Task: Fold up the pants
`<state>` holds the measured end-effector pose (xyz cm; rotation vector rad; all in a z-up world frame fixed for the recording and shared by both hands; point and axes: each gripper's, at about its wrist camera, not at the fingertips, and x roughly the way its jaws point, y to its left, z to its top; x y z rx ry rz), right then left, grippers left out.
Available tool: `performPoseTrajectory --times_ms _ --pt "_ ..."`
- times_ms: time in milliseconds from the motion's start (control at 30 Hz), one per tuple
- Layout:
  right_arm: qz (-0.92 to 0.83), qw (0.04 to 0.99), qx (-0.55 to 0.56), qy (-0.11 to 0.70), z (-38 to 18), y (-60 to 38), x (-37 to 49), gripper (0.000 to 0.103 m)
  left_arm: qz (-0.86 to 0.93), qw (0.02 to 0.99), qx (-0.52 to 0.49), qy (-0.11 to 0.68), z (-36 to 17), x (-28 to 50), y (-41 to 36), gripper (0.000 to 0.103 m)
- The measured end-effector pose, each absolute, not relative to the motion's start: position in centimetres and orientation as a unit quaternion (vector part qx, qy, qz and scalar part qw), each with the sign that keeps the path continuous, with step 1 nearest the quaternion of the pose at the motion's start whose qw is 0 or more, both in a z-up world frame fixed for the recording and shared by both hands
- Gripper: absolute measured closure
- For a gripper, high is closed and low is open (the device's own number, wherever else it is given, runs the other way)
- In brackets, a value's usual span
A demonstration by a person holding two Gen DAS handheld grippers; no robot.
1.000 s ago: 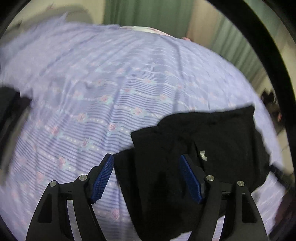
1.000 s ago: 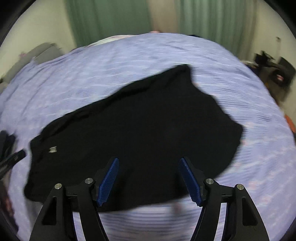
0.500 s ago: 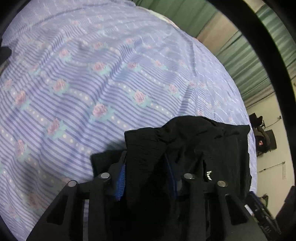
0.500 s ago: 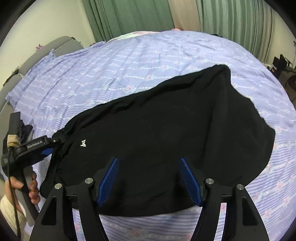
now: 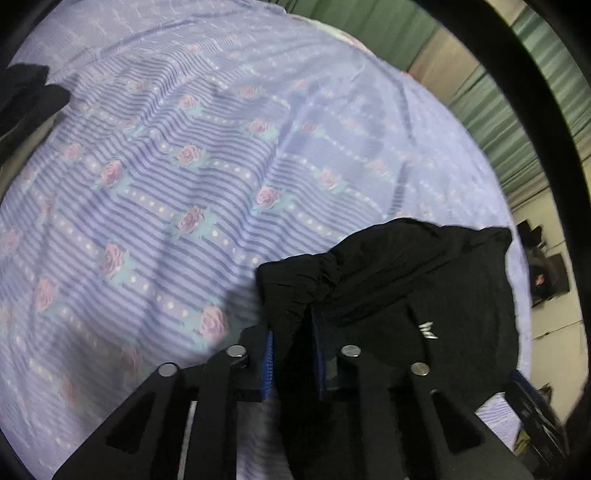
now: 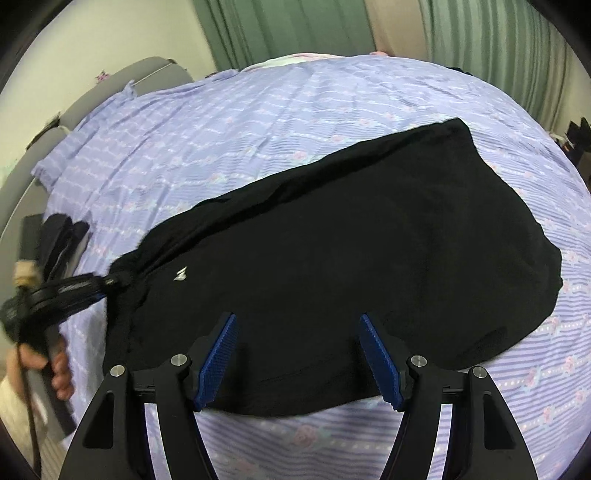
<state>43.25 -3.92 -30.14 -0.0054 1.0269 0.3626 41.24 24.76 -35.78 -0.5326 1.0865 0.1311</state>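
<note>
Nearest the right wrist camera, the right gripper (image 6: 297,354) is hovering with its blue pads (image 6: 218,360) spread wide above the near edge of the black pants (image 6: 351,236), gripping nothing. The pants are lying flat across the middle of the striped, rose-printed bedsheet (image 6: 258,122), running from the near left toward the far right. At their left end, the left gripper (image 5: 291,354) is closing its jaws on the gathered elastic waistband (image 5: 295,280), with a bunched fold of black fabric standing between the pads; in the right wrist view the same tool is meeting the waistband corner, carried by the person's hand (image 6: 48,365) at the left edge. The step in hand appears to be securing the waist end before the first fold. The next move probably calls for the right gripper to descend and pinch the near hem, so that both ends can be lifted together and one half carried over the other. A small white logo (image 6: 181,274) is marking the waist region and may help to align the layers. Beyond the garment, a broad stretch of sheet is lying open toward the far side, giving room for the fold, whereas the near strip of sheet is narrow. Farthest off, green curtains (image 6: 280,29) and a grey headboard (image 6: 110,88) are bounding the bed.
</note>
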Motion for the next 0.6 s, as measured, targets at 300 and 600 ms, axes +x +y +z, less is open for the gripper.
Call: performPoseTrajectory --times_ms 300,600 --pt "0.131 0.883 -0.025 0.451 -28.2 -8.3 40.7 0.035 0.146 0.875 -0.019 0.462 -28.0 40.4 18.8 0.021" --pt "0.032 0.881 0.016 0.472 -28.6 -23.0 39.8 0.035 -0.162 0.886 0.182 0.395 -27.1 38.5 -1.7 0.021"
